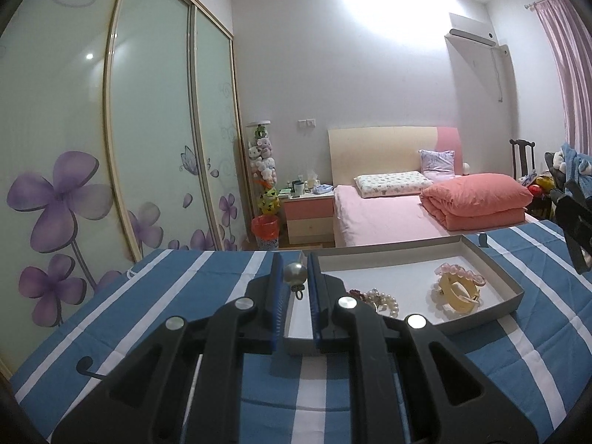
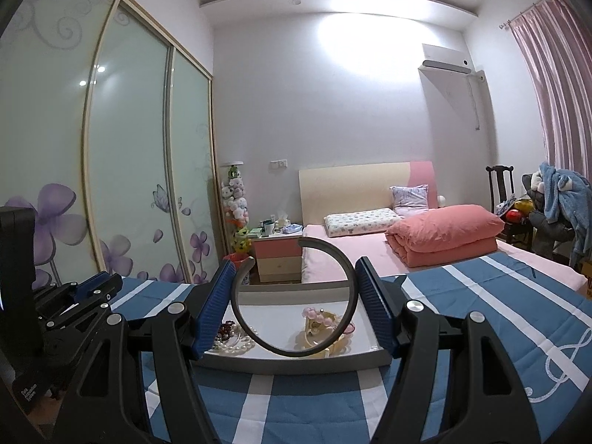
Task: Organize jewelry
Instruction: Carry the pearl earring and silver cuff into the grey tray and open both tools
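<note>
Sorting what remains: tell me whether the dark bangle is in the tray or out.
Out. The dark bangle is clamped between the right gripper's pads, held above the tray.

1. The left wrist view looks forward along its gripper [image 1: 294, 277], low and close over the striped cover [image 1: 166, 296], facing the far bed [image 1: 388, 214].
2. The right wrist view looks the same way along its own gripper [image 2: 296, 288], equally low, set further right.
3. Both share the near tray [image 1: 492, 262], the bed, the wardrobe [image 1: 148, 111] at left and the curtain [image 1: 569, 74] at right.
</note>
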